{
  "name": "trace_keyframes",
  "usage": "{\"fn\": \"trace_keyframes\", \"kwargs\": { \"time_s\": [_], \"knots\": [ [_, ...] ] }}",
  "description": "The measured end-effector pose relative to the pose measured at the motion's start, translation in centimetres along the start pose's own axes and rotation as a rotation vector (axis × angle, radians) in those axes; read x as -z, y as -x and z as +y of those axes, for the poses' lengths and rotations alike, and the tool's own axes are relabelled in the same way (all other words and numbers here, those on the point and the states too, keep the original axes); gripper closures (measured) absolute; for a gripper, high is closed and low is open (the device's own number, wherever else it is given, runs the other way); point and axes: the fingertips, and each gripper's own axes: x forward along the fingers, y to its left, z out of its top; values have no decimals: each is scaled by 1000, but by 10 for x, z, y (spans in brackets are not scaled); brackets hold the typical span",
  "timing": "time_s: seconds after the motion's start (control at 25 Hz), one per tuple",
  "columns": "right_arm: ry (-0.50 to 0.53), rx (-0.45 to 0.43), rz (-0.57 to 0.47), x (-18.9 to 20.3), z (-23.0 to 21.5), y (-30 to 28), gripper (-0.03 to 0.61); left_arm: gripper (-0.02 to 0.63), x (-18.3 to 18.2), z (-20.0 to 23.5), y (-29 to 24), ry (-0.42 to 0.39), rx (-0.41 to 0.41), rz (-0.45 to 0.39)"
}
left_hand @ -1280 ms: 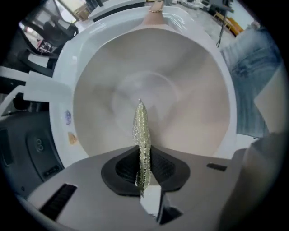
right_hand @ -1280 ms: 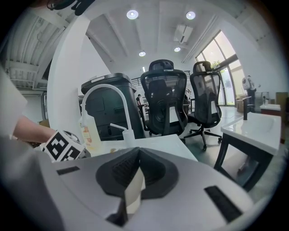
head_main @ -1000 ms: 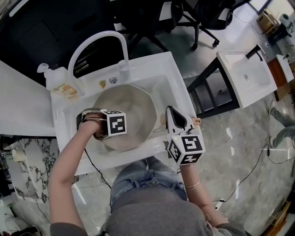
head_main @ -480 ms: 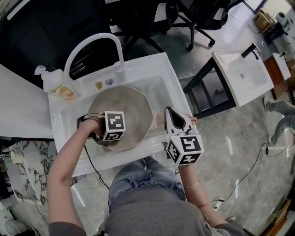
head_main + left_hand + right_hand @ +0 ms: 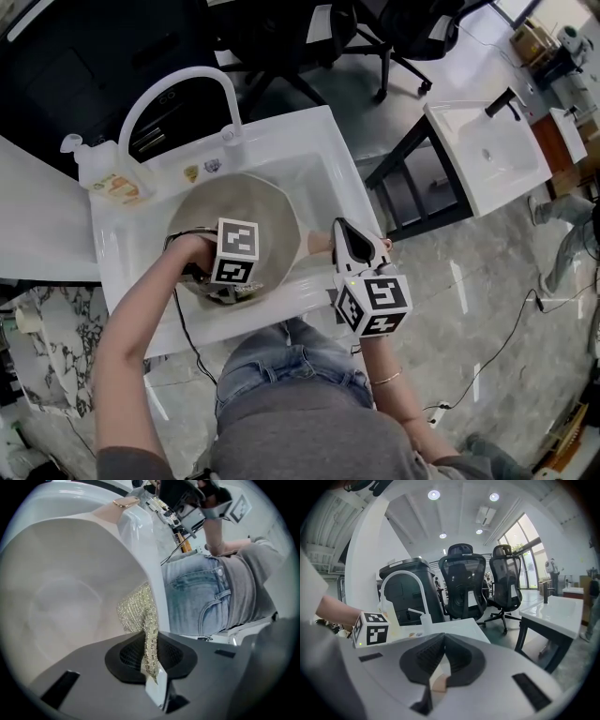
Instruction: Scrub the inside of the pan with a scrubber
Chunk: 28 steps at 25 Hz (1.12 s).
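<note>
Glittery mesh scrubber (image 5: 139, 612) is pinched in the jaws of the left gripper (image 5: 149, 641) and pressed against the near inner wall of the beige pan (image 5: 220, 208), which sits in the white sink (image 5: 314, 155). The jaws of the right gripper (image 5: 442, 654) are clamped on the pan's handle (image 5: 320, 245).

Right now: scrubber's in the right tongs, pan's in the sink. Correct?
No: the scrubber is clamped in the left tongs, as the left gripper view shows; the right tongs grip the pan handle. The pan is in the sink.
</note>
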Motion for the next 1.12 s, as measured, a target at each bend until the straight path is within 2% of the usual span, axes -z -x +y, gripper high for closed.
{"fn": "trace_keyframes", "kwargs": {
  "time_s": [0.24,0.48,0.76,1.0,1.12],
  "knots": [
    [-3,12,8,2,-10,4,568,554,-32,-10,11,-34,103,-136],
    [-4,5,12,0,-16,0,568,554,-77,-6,33,-22,135,-396],
    [4,-35,18,-3,-11,-13,568,554,-107,12,57,77,153,-696],
    [10,-63,23,-5,-5,-24,568,552,-123,34,85,203,159,-1019],
    [16,-74,26,-7,-3,-29,568,552,-129,45,99,272,136,-1166]
  ]
}}
